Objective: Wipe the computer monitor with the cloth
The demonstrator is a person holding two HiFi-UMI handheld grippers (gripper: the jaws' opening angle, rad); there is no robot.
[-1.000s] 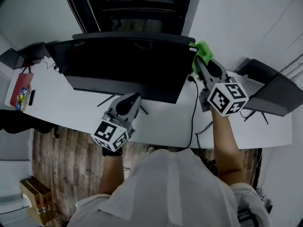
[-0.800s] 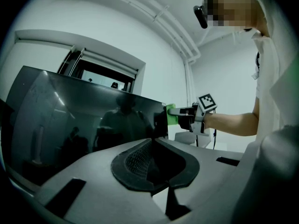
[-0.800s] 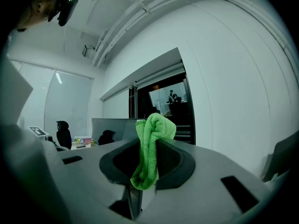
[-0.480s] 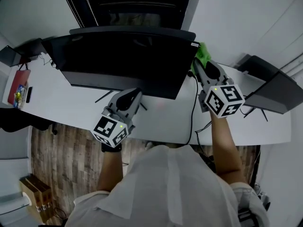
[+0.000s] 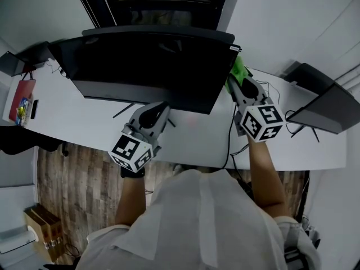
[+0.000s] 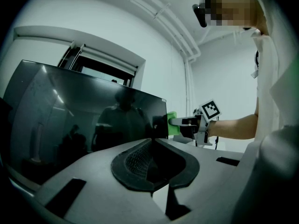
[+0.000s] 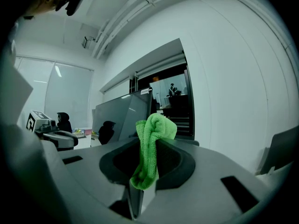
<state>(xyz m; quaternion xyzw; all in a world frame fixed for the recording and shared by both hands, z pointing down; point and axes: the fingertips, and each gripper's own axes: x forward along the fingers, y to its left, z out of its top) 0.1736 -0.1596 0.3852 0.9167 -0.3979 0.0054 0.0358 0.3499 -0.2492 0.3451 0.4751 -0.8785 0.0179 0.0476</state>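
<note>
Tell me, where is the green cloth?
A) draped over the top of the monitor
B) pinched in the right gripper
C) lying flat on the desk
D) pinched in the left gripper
B: the right gripper view shows the green cloth clamped between the jaws of the right gripper, close to the right edge of the monitor, while the left gripper is shut with nothing in it.

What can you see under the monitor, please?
Two thin dark stand legs splay out on the white desk below the monitor. Where they join is hidden by the monitor and the left gripper.
</note>
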